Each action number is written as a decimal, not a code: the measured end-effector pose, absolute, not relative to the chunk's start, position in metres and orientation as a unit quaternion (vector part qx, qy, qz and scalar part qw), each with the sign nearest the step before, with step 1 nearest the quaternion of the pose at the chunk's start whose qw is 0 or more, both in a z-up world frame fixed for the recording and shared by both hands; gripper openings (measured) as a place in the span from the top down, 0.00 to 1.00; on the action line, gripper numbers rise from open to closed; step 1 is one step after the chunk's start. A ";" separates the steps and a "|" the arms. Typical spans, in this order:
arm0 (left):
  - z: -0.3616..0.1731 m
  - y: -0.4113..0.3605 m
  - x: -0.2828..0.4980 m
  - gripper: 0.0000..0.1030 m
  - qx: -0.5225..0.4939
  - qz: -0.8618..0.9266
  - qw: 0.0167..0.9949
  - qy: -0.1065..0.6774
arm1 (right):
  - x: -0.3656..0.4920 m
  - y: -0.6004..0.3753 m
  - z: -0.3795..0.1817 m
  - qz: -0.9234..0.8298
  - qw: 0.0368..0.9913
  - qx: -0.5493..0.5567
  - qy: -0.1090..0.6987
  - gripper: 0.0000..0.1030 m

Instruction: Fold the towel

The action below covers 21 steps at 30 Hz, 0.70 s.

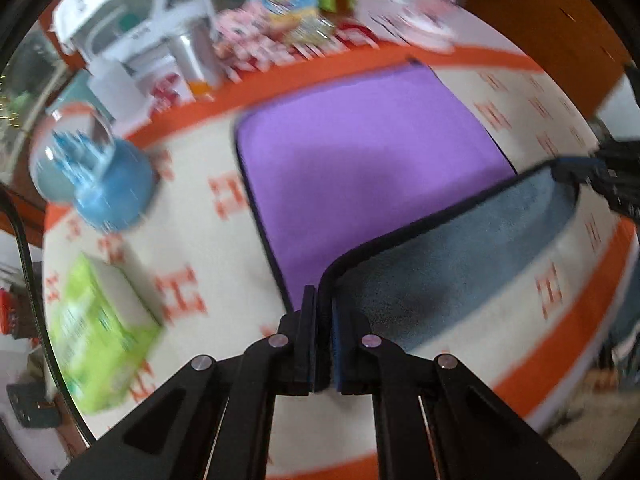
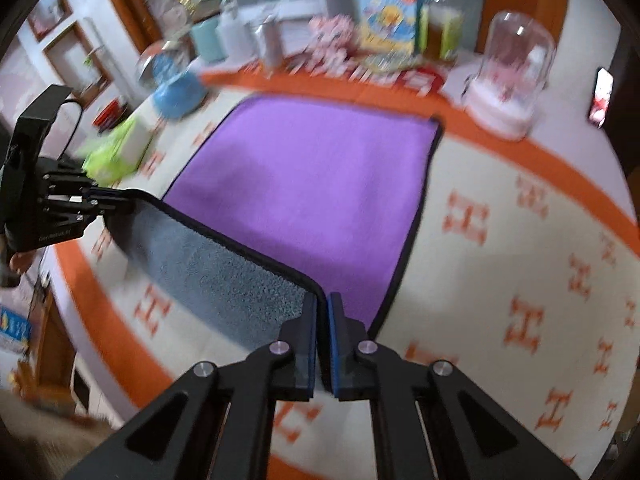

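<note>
towel (image 1: pixel 360 160) near edge lifted | left tongs (image 1: pixel 323 300), right tongs (image 2: pixel 322 304) clamp its 2 corners

Table (image 2: pixel 500 240), white-orange patterned cloth: purple towel (image 2: pixel 312 184), green box (image 1: pixel 100 332), blue globe (image 1: pixel 108 184), glass dome (image 2: pixel 508 80)

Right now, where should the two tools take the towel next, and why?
Probably forward, toward the far edge. The left tool and right tool each pinch a near corner of the towel, lifted with its grey underside showing, while the far half lies flat.
</note>
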<state>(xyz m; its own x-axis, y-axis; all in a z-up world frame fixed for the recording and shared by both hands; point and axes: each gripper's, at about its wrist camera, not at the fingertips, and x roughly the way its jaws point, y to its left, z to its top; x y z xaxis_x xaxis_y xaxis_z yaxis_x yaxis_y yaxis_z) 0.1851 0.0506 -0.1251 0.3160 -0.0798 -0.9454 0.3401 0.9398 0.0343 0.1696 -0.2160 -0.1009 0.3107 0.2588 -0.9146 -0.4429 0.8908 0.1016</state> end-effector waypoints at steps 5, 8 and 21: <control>-0.121 0.040 0.240 0.95 0.113 -0.089 0.821 0.553 | 0.224 -0.208 -0.099 0.182 0.826 -0.088 0.526 0.95; -0.128 0.040 0.277 0.95 0.104 -0.064 0.828 0.548 | 0.261 -0.206 -0.108 0.161 0.830 -0.077 0.528 0.95; -0.169 0.045 0.347 0.95 0.073 0.002 0.831 0.551 | 0.340 -0.195 -0.142 0.124 0.837 -0.072 0.529 0.95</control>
<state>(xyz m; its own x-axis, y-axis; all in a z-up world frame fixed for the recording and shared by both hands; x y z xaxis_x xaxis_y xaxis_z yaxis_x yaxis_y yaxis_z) 0.3467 0.0448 -0.1686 0.3922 0.0835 -0.9161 0.0769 0.9894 0.1231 0.3400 -0.1950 -0.1425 0.4102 0.1303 -0.9027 -0.2831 0.9590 0.0098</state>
